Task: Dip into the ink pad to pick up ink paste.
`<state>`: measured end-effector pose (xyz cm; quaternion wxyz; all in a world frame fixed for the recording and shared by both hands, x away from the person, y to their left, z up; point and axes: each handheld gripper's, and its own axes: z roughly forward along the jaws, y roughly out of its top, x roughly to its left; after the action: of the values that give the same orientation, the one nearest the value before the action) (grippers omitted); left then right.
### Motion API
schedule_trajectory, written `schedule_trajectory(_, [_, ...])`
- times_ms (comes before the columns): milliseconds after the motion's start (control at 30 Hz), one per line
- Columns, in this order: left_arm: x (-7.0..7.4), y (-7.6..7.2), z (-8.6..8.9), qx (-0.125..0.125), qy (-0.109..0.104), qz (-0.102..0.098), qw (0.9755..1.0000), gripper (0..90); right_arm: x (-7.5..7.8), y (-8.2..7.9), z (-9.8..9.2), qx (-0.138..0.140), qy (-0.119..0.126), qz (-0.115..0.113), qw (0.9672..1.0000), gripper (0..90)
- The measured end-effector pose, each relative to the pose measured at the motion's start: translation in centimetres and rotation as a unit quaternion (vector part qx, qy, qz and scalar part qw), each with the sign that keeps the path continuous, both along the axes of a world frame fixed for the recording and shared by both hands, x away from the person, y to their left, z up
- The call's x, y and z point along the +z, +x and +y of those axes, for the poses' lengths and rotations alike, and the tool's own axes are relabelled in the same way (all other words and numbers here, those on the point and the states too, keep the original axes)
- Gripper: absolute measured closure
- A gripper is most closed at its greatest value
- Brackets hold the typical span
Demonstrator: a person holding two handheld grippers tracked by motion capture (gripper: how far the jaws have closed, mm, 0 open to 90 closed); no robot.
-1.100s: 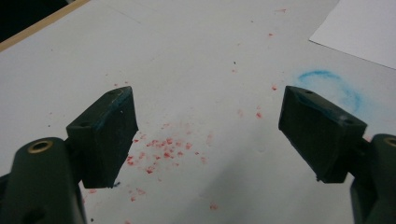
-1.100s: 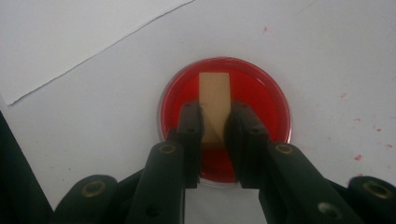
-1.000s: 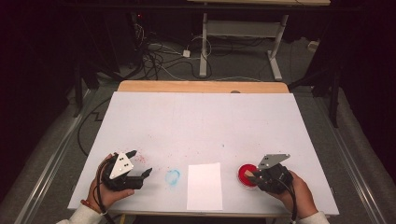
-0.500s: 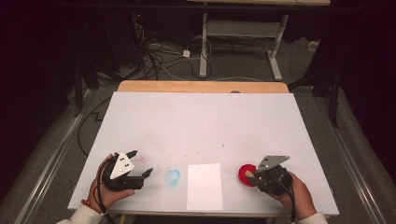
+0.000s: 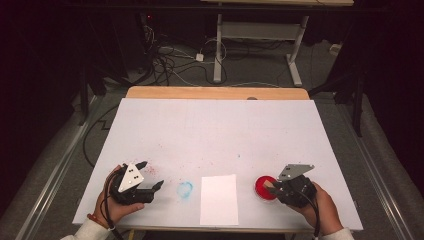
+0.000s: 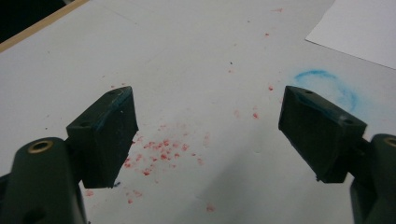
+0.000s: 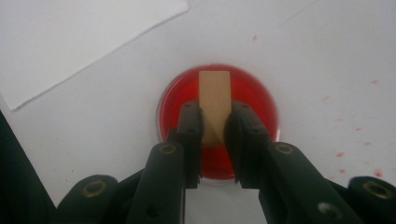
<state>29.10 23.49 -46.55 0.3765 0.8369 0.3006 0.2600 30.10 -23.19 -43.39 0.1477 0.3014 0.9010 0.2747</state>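
Red dish [image 7: 219,116] — tan block [image 7: 215,95]

I can read no text, label, brand, number or sign from here, neither on the white rectangular paper sheet [image 5: 219,199] nor on the white-covered table [image 5: 215,130].

White paper sheet [image 5: 219,198], blue smudge [image 5: 185,189]
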Motion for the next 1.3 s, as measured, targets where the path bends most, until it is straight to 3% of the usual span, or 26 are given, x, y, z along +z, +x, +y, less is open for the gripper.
schedule_trajectory(133, [0.0, 0.0, 0.0, -0.001, 0.002, -0.001, 1.0000, 18.9, 2.0, -0.5, -0.3, -0.003, 0.023, -0.029, 0.9993, 75.8])
schedule_trajectory(267, [0.1, -0.1, 0.0, 0.000, 0.001, -0.002, 1.0000, 18.8, 2.9, -0.8, -0.5, -0.005, 0.031, -0.040, 0.9987, 75.7])
schedule_trajectory(533, [0.0, -0.1, 0.0, 0.003, -0.002, 0.005, 1.0000, 18.8, 3.4, -1.0, -0.7, 0.000, 0.032, -0.045, 0.9985, 75.7])
schedule_trajectory(633, [0.1, -0.1, 0.0, 0.001, 0.001, -0.002, 1.0000, 18.8, 3.3, -0.8, -0.8, -0.003, 0.030, -0.044, 0.9986, 75.7])
schedule_trajectory(833, [0.0, -0.2, 0.0, 0.002, -0.003, 0.005, 1.0000, 18.9, 2.7, -0.6, -0.5, -0.007, 0.022, -0.031, 0.9992, 75.7])
schedule_trajectory(967, [0.0, -0.2, 0.1, 0.000, -0.001, -0.002, 1.0000, 18.8, 1.6, -0.2, -0.1, -0.001, 0.009, -0.017, 0.9998, 75.7])
schedule_trajectory(1133, [0.0, -0.2, 0.0, 0.001, 0.000, 0.007, 1.0000, 18.8, 0.5, 0.2, 0.2, 0.004, -0.011, -0.002, 0.9999, 75.7])
schedule_trajectory(1300, [0.0, -0.1, 0.1, 0.000, 0.004, 0.002, 1.0000, 18.9, -0.4, 0.6, 0.1, -0.001, -0.021, 0.011, 0.9997, 75.8])
